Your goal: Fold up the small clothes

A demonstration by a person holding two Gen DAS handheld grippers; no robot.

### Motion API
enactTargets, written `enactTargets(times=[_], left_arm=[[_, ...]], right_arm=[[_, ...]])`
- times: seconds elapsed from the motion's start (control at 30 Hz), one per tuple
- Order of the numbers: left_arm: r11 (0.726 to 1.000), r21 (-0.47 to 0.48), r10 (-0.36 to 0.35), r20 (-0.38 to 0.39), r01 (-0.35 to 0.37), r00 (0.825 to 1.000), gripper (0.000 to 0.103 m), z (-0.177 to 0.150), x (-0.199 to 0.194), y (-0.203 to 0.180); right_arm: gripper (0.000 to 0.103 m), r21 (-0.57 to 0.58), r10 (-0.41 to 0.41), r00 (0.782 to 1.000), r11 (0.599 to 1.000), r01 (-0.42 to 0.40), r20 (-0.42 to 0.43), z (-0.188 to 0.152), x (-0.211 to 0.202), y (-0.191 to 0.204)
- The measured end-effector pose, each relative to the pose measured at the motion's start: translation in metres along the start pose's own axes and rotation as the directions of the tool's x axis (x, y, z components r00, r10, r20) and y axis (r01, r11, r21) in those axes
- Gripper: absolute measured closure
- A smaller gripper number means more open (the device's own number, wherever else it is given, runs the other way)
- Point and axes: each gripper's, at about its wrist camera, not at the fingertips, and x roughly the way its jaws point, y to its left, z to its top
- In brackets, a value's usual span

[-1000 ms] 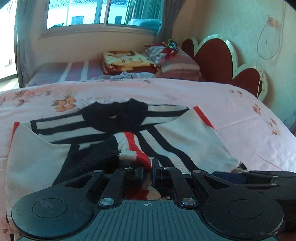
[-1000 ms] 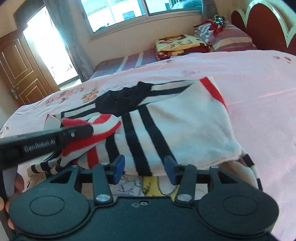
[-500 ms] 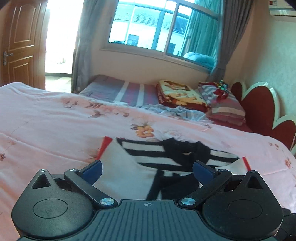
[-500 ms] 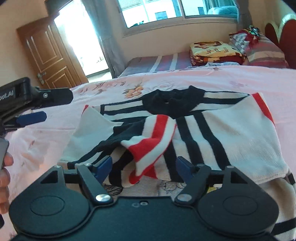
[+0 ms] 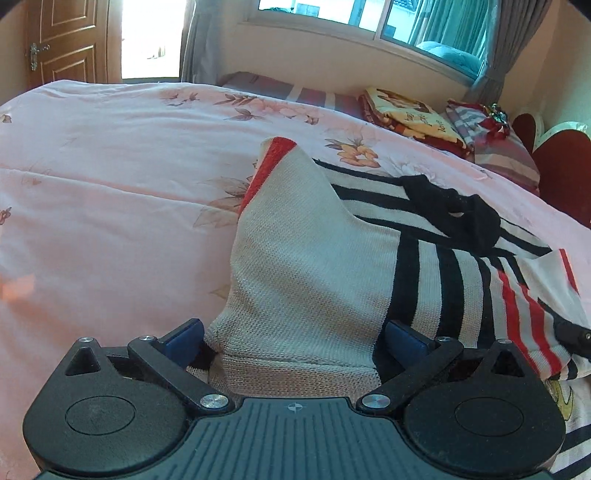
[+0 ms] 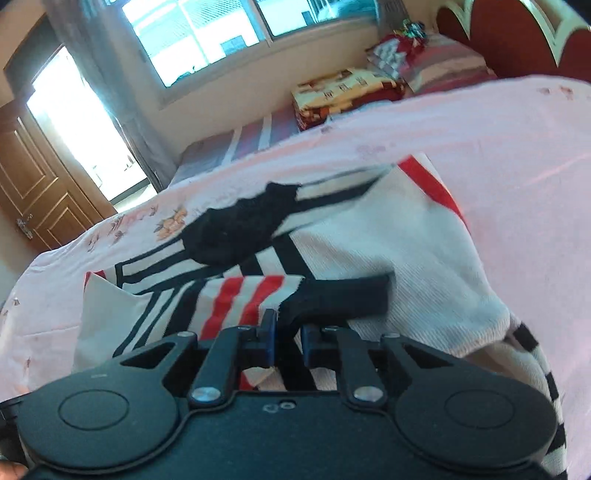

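- A striped knit sweater (image 5: 317, 266) lies on my pink floral bed (image 5: 110, 206), black collar (image 5: 454, 214) toward the window (image 5: 369, 14).
- My left gripper (image 5: 293, 338) gapes wide around its pale near edge (pads not pressing).
- My right gripper (image 6: 286, 332) has just closed, pinching the red-striped sleeve (image 6: 240, 299).
- Folded blankets (image 5: 402, 114) sit beyond.

1 sweater (image 5: 314, 266), 2 grippers, 1 bed (image 5: 110, 192)

Home bedrm: bed w/ pink floral sheet (image 5: 110, 177), headboard (image 6: 517, 33), curtained window (image 5: 369, 18).
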Motion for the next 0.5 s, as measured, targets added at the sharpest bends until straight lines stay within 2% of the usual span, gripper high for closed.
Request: enactTargets(times=[0.13,0.17,0.23,0.37,0.43,0.5], left_arm=[[0.999,-0.042,0.011,0.003,-0.011,1.0,0.001,0.009,0.005,0.007],[0.999,-0.051,0.012,0.003,-0.012,1.0,0.001,0.01,0.007,0.008],[0.998,-0.063,0.012,0.006,-0.012,1.0,0.001,0.014,0.009,0.007],[0.999,-0.038,0.015,0.038,-0.014,0.999,0.001,0.024,0.008,-0.003],[0.999,-0.026,0.02,0.032,-0.019,0.999,0.001,0.027,0.013,-0.007],[0.999,-0.003,0.049,-0.01,-0.049,0.999,0.001,0.025,0.026,-0.012]], right_arm=[[0.083,0.008,-0.002,0.999,1.0,0.002,0.032,0.002,-0.002,-0.008],[0.09,-0.006,0.001,0.999,1.0,-0.001,0.036,0.003,-0.002,-0.007],[0.094,-0.064,0.009,0.998,0.998,-0.005,0.067,0.006,-0.007,0.0],[0.095,-0.227,0.006,0.981,0.973,0.039,0.195,0.024,-0.031,0.023],[0.095,-0.232,-0.035,0.98,0.969,0.081,0.195,0.031,-0.03,0.014],[0.095,-0.211,-0.099,0.989,0.97,0.12,0.106,0.031,-0.012,-0.004]])
